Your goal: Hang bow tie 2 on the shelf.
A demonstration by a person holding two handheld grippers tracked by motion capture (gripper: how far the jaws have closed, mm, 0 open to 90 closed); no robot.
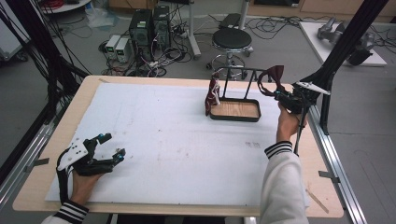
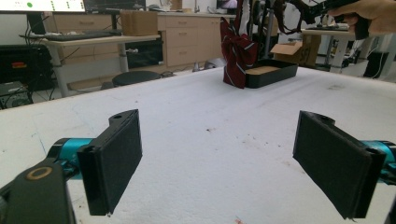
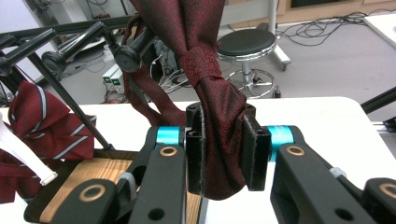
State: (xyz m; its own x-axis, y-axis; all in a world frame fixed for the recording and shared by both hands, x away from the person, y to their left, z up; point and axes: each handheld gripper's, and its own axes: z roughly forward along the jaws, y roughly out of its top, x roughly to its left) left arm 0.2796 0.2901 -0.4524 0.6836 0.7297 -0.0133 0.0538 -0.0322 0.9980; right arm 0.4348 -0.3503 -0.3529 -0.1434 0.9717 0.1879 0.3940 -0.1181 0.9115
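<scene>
A black rack with a wooden tray base (image 1: 235,109) stands at the back right of the white table. A red striped tie (image 1: 213,95) hangs at the rack's left end, also visible as the striped tie (image 2: 238,51) in the left gripper view. My right gripper (image 3: 223,149) is shut on a dark red knotted tie (image 3: 223,135), held up beside the rack's right peg (image 3: 127,57). From above, that gripper (image 1: 282,95) sits just right of the rack with the dark tie (image 1: 275,74) looped over it. My left gripper (image 1: 114,147) rests low at the table's front left, jaws open and nothing between them.
A round black stool (image 1: 232,39) and computer towers (image 1: 149,25) stand on the floor behind the table. A slanted black frame post (image 1: 343,46) rises close to the right gripper. Wide white table surface (image 1: 177,140) lies between the two hands.
</scene>
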